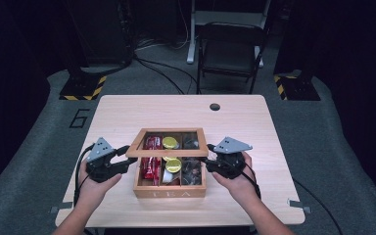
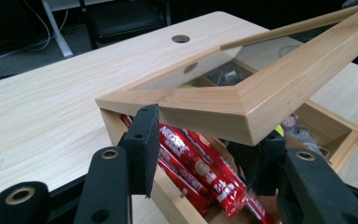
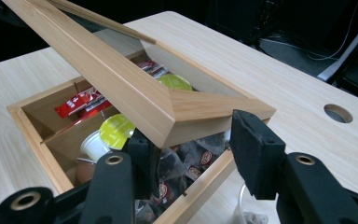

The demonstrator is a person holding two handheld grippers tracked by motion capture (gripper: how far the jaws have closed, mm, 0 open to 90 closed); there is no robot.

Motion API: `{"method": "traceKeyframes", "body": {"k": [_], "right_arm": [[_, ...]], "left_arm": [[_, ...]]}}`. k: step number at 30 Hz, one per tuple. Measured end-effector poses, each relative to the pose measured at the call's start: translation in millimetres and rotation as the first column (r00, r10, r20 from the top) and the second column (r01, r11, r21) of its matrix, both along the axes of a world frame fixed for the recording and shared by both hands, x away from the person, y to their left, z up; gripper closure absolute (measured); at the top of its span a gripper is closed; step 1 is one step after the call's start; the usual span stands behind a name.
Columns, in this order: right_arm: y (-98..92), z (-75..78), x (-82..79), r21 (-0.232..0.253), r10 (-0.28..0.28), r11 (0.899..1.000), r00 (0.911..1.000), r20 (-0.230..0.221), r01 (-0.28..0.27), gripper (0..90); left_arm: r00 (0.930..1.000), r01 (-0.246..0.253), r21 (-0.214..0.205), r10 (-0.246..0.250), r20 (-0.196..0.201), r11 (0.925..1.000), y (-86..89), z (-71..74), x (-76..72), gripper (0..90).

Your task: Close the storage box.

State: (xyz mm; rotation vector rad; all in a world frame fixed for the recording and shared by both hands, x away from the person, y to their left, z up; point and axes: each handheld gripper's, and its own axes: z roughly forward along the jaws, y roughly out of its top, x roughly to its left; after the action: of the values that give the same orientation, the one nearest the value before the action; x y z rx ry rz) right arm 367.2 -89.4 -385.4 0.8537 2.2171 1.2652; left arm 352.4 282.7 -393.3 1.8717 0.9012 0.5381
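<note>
A wooden tea box (image 1: 169, 192) stands near the front middle of the table. Its glass-paned lid (image 1: 142, 152) is tilted up, front edge raised. My left gripper (image 1: 127, 157) is shut on the lid's front left corner (image 2: 242, 109), one pad (image 2: 142, 140) on the outer side. My right gripper (image 1: 209, 159) is shut on the front right corner (image 3: 186, 109), with a pad (image 3: 254, 144) against its outside. Inside lie red coffee sticks (image 2: 200, 172), green-topped pods (image 3: 116, 130) and dark tea bags (image 3: 186, 158).
The light wooden table (image 1: 127, 112) has a round cable hole (image 1: 215, 106) at its far middle. A dark folding chair (image 1: 230, 49) stands on the floor beyond the far edge. Bare tabletop lies left, right and behind the box.
</note>
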Motion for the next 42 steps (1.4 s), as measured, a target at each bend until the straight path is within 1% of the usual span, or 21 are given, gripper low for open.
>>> {"method": "traceKeyframes", "body": {"k": [1, 2, 4, 6, 7, 9, 12, 13, 14, 15, 16, 17, 19, 22, 23, 30, 33, 37, 38, 39, 42], "right_arm": [[-0.1, -1.3, -1.0, 0.002, -0.001, 1.0, 1.0, -0.002, 0.001, 53.9], [-0.4, -2.6, -1.9, 0.0, 0.001, 1.0, 1.0, -0.002, -0.001, 53.9], [-0.5, -4.8, -3.4, 0.003, -0.005, 1.0, 1.0, -0.006, 0.005, 53.9], [-1.5, -7.9, -4.6, 0.004, 0.006, 1.0, 0.9999, -0.012, -0.006, 54.3], [-1.6, -9.7, -5.4, 0.015, 0.001, 1.0, 0.9997, -0.024, -0.001, 54.8], [-3.0, -13.4, -7.4, 0.018, 0.006, 1.0, 0.9993, -0.037, -0.006, 55.5], [-3.8, -18.1, -9.5, 0.015, 0.014, 1.0, 0.999, -0.042, -0.013, 55.9], [-3.1, -19.3, -10.4, 0.018, 0.005, 1.0, 0.999, -0.045, -0.004, 56.0], [-4.1, -20.7, -10.8, 0.015, 0.013, 1.0, 0.9992, -0.039, -0.013, 56.1], [-3.6, -21.6, -11.6, 0.023, 0.007, 1.0, 0.9989, -0.047, -0.005, 56.3], [-5.1, -22.5, -11.7, 0.016, 0.022, 1.0, 0.9989, -0.041, -0.021, 56.7], [-4.6, -23.3, -12.7, 0.025, 0.013, 1.0, 0.9989, -0.045, -0.012, 57.0], [-5.8, -24.7, -13.9, 0.021, 0.021, 1.0, 0.9988, -0.043, -0.02, 57.7], [-5.9, -26.0, -16.4, 0.034, 0.014, 0.999, 0.9988, -0.046, -0.012, 57.8], [-6.4, -26.0, -16.8, 0.031, 0.022, 0.999, 0.999, -0.039, -0.021, 57.9], [-6.9, -27.4, -22.6, 0.032, 0.02, 0.999, 0.9992, -0.035, -0.019, 58.5], [-6.9, -29.8, -24.6, 0.029, 0.018, 0.999, 0.9989, -0.044, -0.017, 58.5], [-6.8, -33.9, -27.8, 0.018, 0.028, 0.999, 0.9988, -0.041, -0.027, 58.3], [-6.4, -34.6, -28.7, 0.017, 0.024, 1.0, 0.9989, -0.039, -0.023, 58.3], [-6.6, -35.3, -29.3, 0.009, 0.027, 1.0, 0.999, -0.035, -0.027, 58.1], [-6.2, -37.7, -32.2, 0.011, 0.023, 1.0, 0.9989, -0.04, -0.022, 57.9]], "left_arm": [[0.9999, 0.006, -0.002, -0.006, -0.011, 1.0, 0.7, -0.8, -0.8, 52.9], [1.0, 0.002, -0.006, -0.002, -0.008, 1.0, 0.5, -2.4, -1.5, 52.9], [0.9998, 0.007, -0.006, -0.007, -0.018, 1.0, 1.1, -4.7, -3.0, 52.9], [0.9997, 0.006, -0.009, -0.006, -0.024, 0.9999, 0.7, -7.9, -5.1, 52.9], [0.9996, 0.01, -0.002, -0.01, -0.026, 0.9999, 1.1, -9.1, -6.1, 53.0], [0.9995, 0.013, 0.004, -0.013, -0.03, 0.9999, 1.0, -12.4, -7.9, 53.0], [0.9995, 0.012, 0.002, -0.012, -0.029, 0.9999, 0.7, -16.9, -10.1, 53.0], [0.9992, 0.015, 0.004, -0.015, -0.038, 0.9999, 0.8, -17.4, -11.0, 53.1], [0.9993, 0.014, 0.007, -0.013, -0.035, 0.9999, 0.6, -18.3, -11.4, 53.1], [0.9992, 0.017, 0.011, -0.016, -0.036, 0.9998, 0.8, -18.8, -11.8, 53.2], [0.9993, 0.018, 0.014, -0.017, -0.035, 0.9997, 0.8, -19.3, -12.2, 53.3], [0.9992, 0.021, 0.018, -0.02, -0.035, 0.9996, 1.0, -19.6, -12.5, 53.4], [0.9989, 0.021, 0.014, -0.02, -0.043, 0.9997, 1.0, -20.5, -13.6, 53.5], [0.9985, 0.025, 0.015, -0.024, -0.049, 0.9996, 1.5, -20.8, -15.2, 53.7], [0.9984, 0.027, 0.014, -0.026, -0.05, 0.9995, 1.7, -20.6, -16.0, 53.8], [0.9984, 0.033, 0.02, -0.032, -0.047, 0.9992, 1.9, -21.4, -21.4, 54.2], [0.9981, 0.034, 0.018, -0.033, -0.053, 0.9993, 2.2, -25.0, -23.6, 54.2], [0.9978, 0.038, 0.016, -0.037, -0.055, 0.9991, 2.7, -29.9, -26.5, 54.4], [0.9983, 0.03, 0.007, -0.029, -0.051, 0.9995, 1.9, -31.7, -27.3, 54.5], [0.9975, 0.04, 0.016, -0.039, -0.06, 0.9991, 2.8, -32.1, -27.6, 54.5], [0.9974, 0.036, 0.007, -0.035, -0.062, 0.9993, 2.5, -36.3, -28.9, 54.9]]}}
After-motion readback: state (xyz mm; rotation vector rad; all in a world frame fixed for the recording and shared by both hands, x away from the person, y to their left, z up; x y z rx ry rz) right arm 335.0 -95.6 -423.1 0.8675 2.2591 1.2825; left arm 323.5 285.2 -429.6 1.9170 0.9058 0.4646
